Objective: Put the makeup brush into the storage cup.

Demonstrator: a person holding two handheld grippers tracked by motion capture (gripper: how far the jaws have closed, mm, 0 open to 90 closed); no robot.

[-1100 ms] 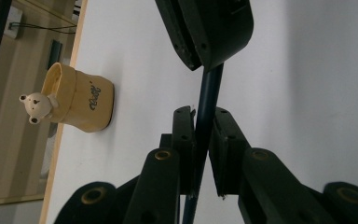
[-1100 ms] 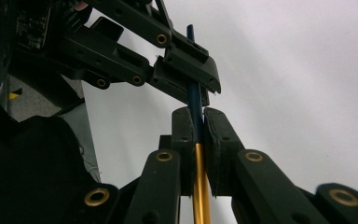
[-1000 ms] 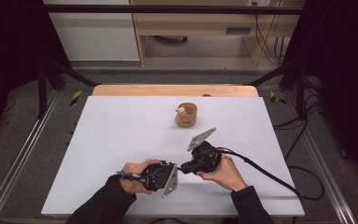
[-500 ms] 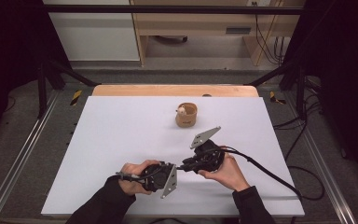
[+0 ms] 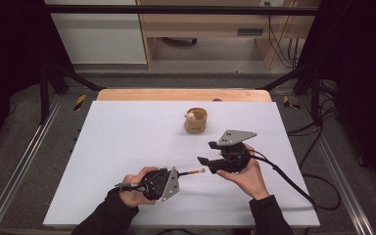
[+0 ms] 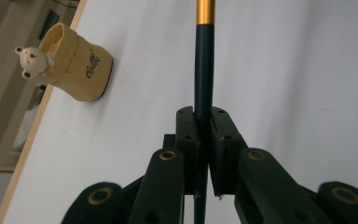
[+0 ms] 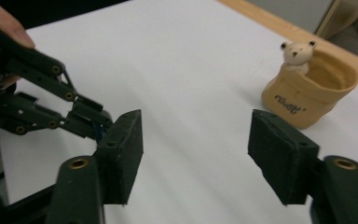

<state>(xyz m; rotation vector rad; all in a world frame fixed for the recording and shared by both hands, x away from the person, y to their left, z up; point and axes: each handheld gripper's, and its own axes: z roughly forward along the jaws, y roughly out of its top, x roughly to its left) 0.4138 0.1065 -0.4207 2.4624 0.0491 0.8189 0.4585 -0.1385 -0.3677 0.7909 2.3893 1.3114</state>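
While the left gripper (image 6: 204,154) is clamping a dark, gold-banded brush (image 6: 204,70) just above the white table (image 5: 127,147), the right gripper (image 7: 196,149) is hanging beside it, its jaws having just been opening with nothing between them — a hurried re-grip risks knocking the brush tip (image 5: 201,171) askew, well short of the bear-trimmed cup (image 5: 196,121).

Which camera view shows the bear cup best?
The right gripper view: the bear cup is near, with its bear figure and open top plain. The left gripper view shows it tilted at the picture's edge; in the high view it is small and far.
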